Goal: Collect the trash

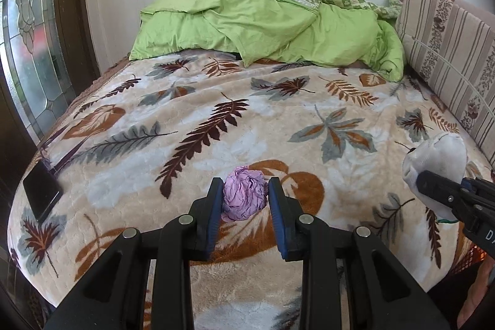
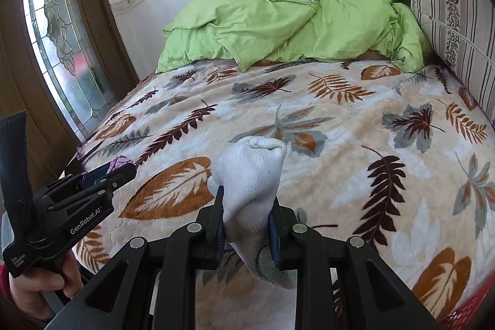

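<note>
Left hand-held gripper (image 1: 245, 197): pads closed against both flanks of a crumpled purple paper ball (image 1: 244, 194); the ball sits between the fingertips, just above the leaf-print blanket (image 1: 278, 119) near the foot of the bed; whether it touches the blanket cannot be told
Right hand-held gripper (image 2: 247, 217): clamped on a white sock (image 2: 250, 175), which stands up out of the jaws, toe uppermost, heel end trailing below the pads
Key relation: the paper ball lies dead ahead of the left hand-held gripper, centred in its grip, roughly round with no long axis to speak of; the right hand-held gripper hangs well apart to the right, near the striped cushion (image 1: 448, 51)
Nearer hand: left, by a wide margin; the right wrist view shows only a sliver of purple past the left tool's tips
Step in hand, as judged: both tools loaded; a carry to a bin seems next; no bin is plainly in view, though red mesh (image 2: 470, 311) peeks in at the lower right edge
Risk, as judged: light paper may slip if the squeeze eases
Also on the bed: dark phone (image 1: 41, 190) at the left edge; green duvet (image 1: 247, 20) heaped at the head
</note>
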